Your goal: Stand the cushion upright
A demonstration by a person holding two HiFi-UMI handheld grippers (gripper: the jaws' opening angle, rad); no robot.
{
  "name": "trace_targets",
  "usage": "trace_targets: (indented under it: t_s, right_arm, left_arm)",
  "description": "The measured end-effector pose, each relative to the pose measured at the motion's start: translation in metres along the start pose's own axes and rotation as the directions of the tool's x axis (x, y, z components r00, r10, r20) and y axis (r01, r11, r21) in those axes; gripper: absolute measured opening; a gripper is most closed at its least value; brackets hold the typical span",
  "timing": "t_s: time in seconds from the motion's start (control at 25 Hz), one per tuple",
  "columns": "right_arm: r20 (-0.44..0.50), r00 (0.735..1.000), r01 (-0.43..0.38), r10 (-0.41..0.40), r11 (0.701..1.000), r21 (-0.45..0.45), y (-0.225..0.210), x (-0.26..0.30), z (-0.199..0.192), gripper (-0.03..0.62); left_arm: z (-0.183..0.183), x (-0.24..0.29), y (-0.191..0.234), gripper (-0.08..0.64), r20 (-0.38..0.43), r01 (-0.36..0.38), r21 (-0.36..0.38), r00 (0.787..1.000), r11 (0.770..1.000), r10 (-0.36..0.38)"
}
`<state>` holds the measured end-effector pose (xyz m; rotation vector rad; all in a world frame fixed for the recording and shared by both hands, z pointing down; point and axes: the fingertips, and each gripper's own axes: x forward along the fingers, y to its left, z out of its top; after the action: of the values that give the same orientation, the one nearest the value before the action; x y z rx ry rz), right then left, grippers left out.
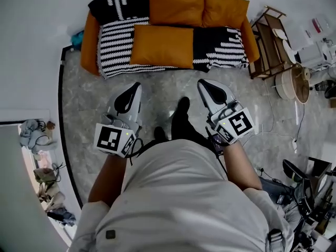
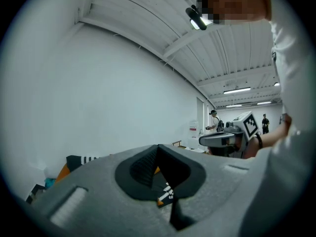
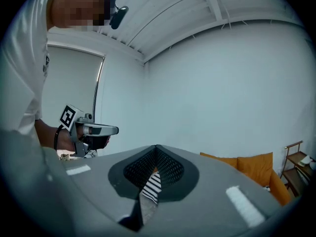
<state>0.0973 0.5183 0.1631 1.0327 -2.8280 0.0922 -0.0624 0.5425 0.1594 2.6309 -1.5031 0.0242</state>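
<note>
**Cushion lying flat on the seat, both grippers empty and short of it**

Cushion (image 1: pixel 161 46): orange, rectangular, lying flat on the seat of the sofa (image 1: pixel 90 41), a little left of centre. It rests on the black-and-white striped throw (image 1: pixel 115 43). Its far edge is just below the two back cushions (image 1: pixel 176 7), which already lean upright.

I judge it light, soft and plump, with a fabric cover that should grip well and nothing fragile about it. Pinched at one corner it would likely sag and fold. I would take the near long edge with both grippers, one toward each corner and biting deep into the filling, then tip it back against the backrest.

The left gripper (image 1: pixel 136 86) and right gripper (image 1: pixel 201 84) are over the floor in front of the sofa, apart from the cushion. Each has its jaws pressed together on nothing, so they must open first.
</note>
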Motion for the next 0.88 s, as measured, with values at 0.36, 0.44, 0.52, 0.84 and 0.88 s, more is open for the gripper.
trace_targets:
  t_s: [0.36,0.44,0.52,0.84,0.88]
  right_arm:
    - [0.028,0.999,-0.026,0.025,0.999,0.026,-0.083,0.053,0.0,0.011]
    - [0.035,0.999,-0.029,0.028,0.999,0.033,-0.11,0.066,-0.002,0.011]
    - [0.035,0.999,-0.028,0.026,0.998,0.049,-0.144,0.077,-0.006,0.011]
    - [0.025,0.999,-0.029,0.027,0.996,0.081,-0.274,0.097,-0.007,0.011]
    - [0.024,0.999,-0.031,0.029,0.996,0.079,-0.286,0.098,-0.007,0.011]
  left_arm:
    - [0.0,0.078,0.03,0.003,-0.026,-0.017,0.009,1.0,1.0,0.017]
    - [-0.001,0.109,0.036,0.003,-0.036,-0.006,0.011,0.999,1.0,0.007]
    - [-0.002,0.146,0.038,0.003,-0.049,0.004,0.01,0.999,1.0,-0.003]
    - [0.003,0.296,0.032,0.003,-0.066,0.06,-0.01,0.996,0.998,-0.06]
    - [0.004,0.31,0.03,0.003,-0.065,0.066,-0.013,0.996,0.998,-0.067]
